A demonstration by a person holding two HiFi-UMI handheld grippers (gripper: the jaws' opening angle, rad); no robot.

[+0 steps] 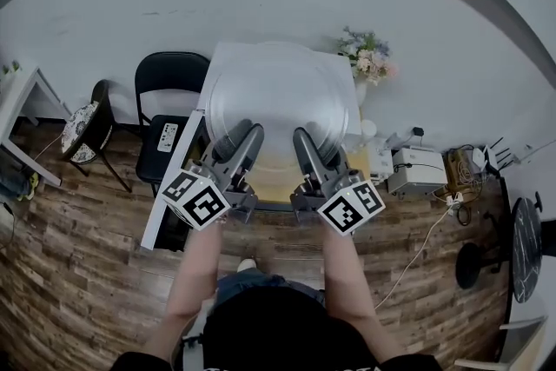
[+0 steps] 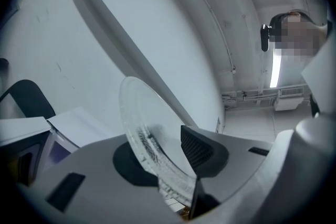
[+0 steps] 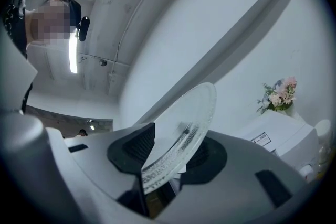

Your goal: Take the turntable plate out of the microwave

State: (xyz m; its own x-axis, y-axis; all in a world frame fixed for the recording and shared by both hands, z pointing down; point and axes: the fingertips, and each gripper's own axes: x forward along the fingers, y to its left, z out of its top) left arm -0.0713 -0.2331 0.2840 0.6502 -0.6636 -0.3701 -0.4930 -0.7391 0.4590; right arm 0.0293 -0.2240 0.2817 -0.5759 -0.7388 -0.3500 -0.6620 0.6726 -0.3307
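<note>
left gripper: jaws clamped on the rim of the turntable plate, one dark pad pressed against each face of the clear glass. right gripper: jaws clamped in the same way on the same plate, at a second place on the rim just beside the first. in the head view the two grippers lie side by side, left and right of the plate's near edge, each marker cube turned toward the camera and each held on a bare forearm. the plate is a round, ribbed glass disc, lifted off any support and carried in the air by the two grippers alone; both gripper views show it tilted, standing against the white wall and ceiling. from above it overlaps the top of the white microwave, outside the cavity. the microwave's door hangs open at the left. beyond: flowers at the microwave's far right corner, a black chair to the left, wood-patterned floor below.
</note>
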